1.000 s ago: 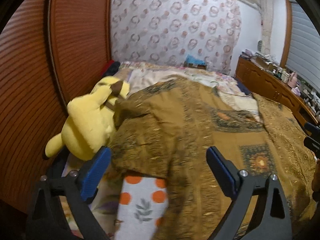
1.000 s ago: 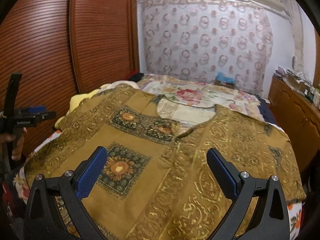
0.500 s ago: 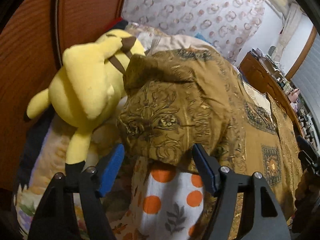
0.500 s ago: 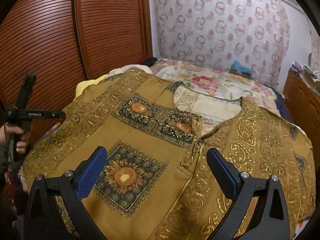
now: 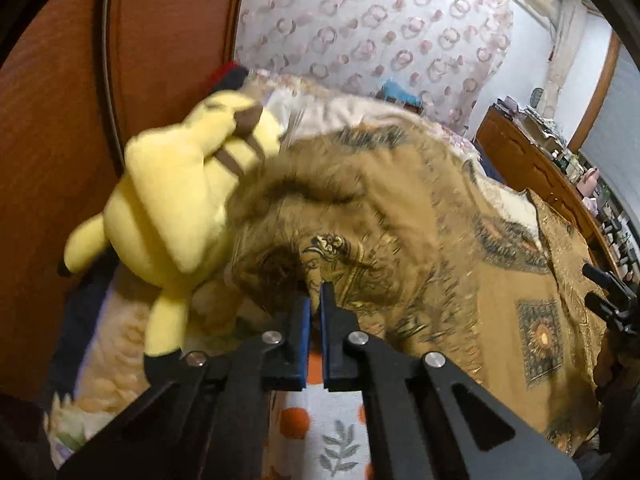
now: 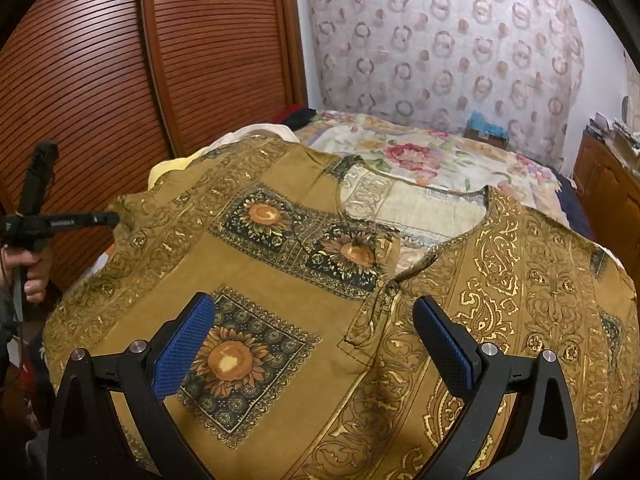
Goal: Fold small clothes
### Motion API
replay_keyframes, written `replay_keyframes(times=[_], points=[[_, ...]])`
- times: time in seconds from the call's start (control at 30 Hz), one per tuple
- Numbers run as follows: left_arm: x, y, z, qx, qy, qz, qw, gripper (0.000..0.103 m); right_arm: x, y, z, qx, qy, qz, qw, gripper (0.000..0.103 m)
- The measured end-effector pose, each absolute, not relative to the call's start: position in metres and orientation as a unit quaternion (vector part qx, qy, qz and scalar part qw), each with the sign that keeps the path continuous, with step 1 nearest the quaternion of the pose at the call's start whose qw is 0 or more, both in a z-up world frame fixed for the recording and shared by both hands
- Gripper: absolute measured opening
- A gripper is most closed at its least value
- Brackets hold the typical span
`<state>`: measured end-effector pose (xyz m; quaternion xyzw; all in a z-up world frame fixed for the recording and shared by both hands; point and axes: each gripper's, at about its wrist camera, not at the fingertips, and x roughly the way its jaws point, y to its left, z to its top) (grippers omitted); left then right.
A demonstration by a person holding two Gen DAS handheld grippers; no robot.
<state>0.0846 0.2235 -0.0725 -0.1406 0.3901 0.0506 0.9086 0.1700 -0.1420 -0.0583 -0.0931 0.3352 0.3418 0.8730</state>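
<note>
Mustard gold-patterned tunic (image 6: 400,320), sunflower squares, spread flat

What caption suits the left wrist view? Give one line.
Left tool shut on the brown patterned shirt's sleeve edge, beside a yellow plush toy.

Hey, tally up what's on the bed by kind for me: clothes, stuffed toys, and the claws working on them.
Clothes: 1, the brown sunflower-print shirt, spread out
Stuffed toys: 1, the yellow plush, beside the shirt's sleeve
Claws: 2, the left claw shut on the shirt's sleeve edge, the right claw open above the shirt
Total: 4
</note>
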Motion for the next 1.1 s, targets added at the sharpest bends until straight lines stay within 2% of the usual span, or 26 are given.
replay_keyframes(times=[0.2,0.33,0.57,0.73,0.8,0.87,0.93,1.07,1.1], points=[[0.098,0.186,-0.021,-0.086,0.351,0.014,0.932,0.0,0.169,-0.153,-0.054,-0.085,0.33,0.337,0.878,0.101],[0.117,0.144,-0.004,-0.062,0.346,-0.036,0.936,0.0,0.168,-0.169,-0.048,-0.079,0.324,0.324,0.885,0.1],[0.132,0.073,-0.01,-0.017,0.368,-0.098,0.925,0.0,0.163,-0.205,-0.04,-0.067,0.318,0.292,0.899,0.099],[0.13,0.064,-0.027,0.0,0.401,-0.091,0.911,0.003,0.163,-0.221,-0.042,-0.061,0.326,0.281,0.9,0.099],[0.125,0.067,-0.03,-0.004,0.405,-0.085,0.911,0.009,0.162,-0.221,-0.044,-0.062,0.329,0.281,0.899,0.099],[0.118,0.072,-0.029,-0.004,0.403,-0.071,0.913,0.033,0.163,-0.218,-0.043,-0.065,0.331,0.287,0.897,0.099],[0.112,0.078,-0.024,-0.008,0.395,-0.063,0.916,0.043,0.163,-0.213,-0.044,-0.071,0.33,0.294,0.894,0.099],[0.097,0.096,-0.019,-0.003,0.387,-0.038,0.921,0.046,0.167,-0.193,-0.041,-0.082,0.33,0.316,0.886,0.098],[0.094,0.103,-0.02,-0.003,0.389,-0.028,0.921,0.046,0.168,-0.186,-0.039,-0.085,0.33,0.325,0.882,0.094]])
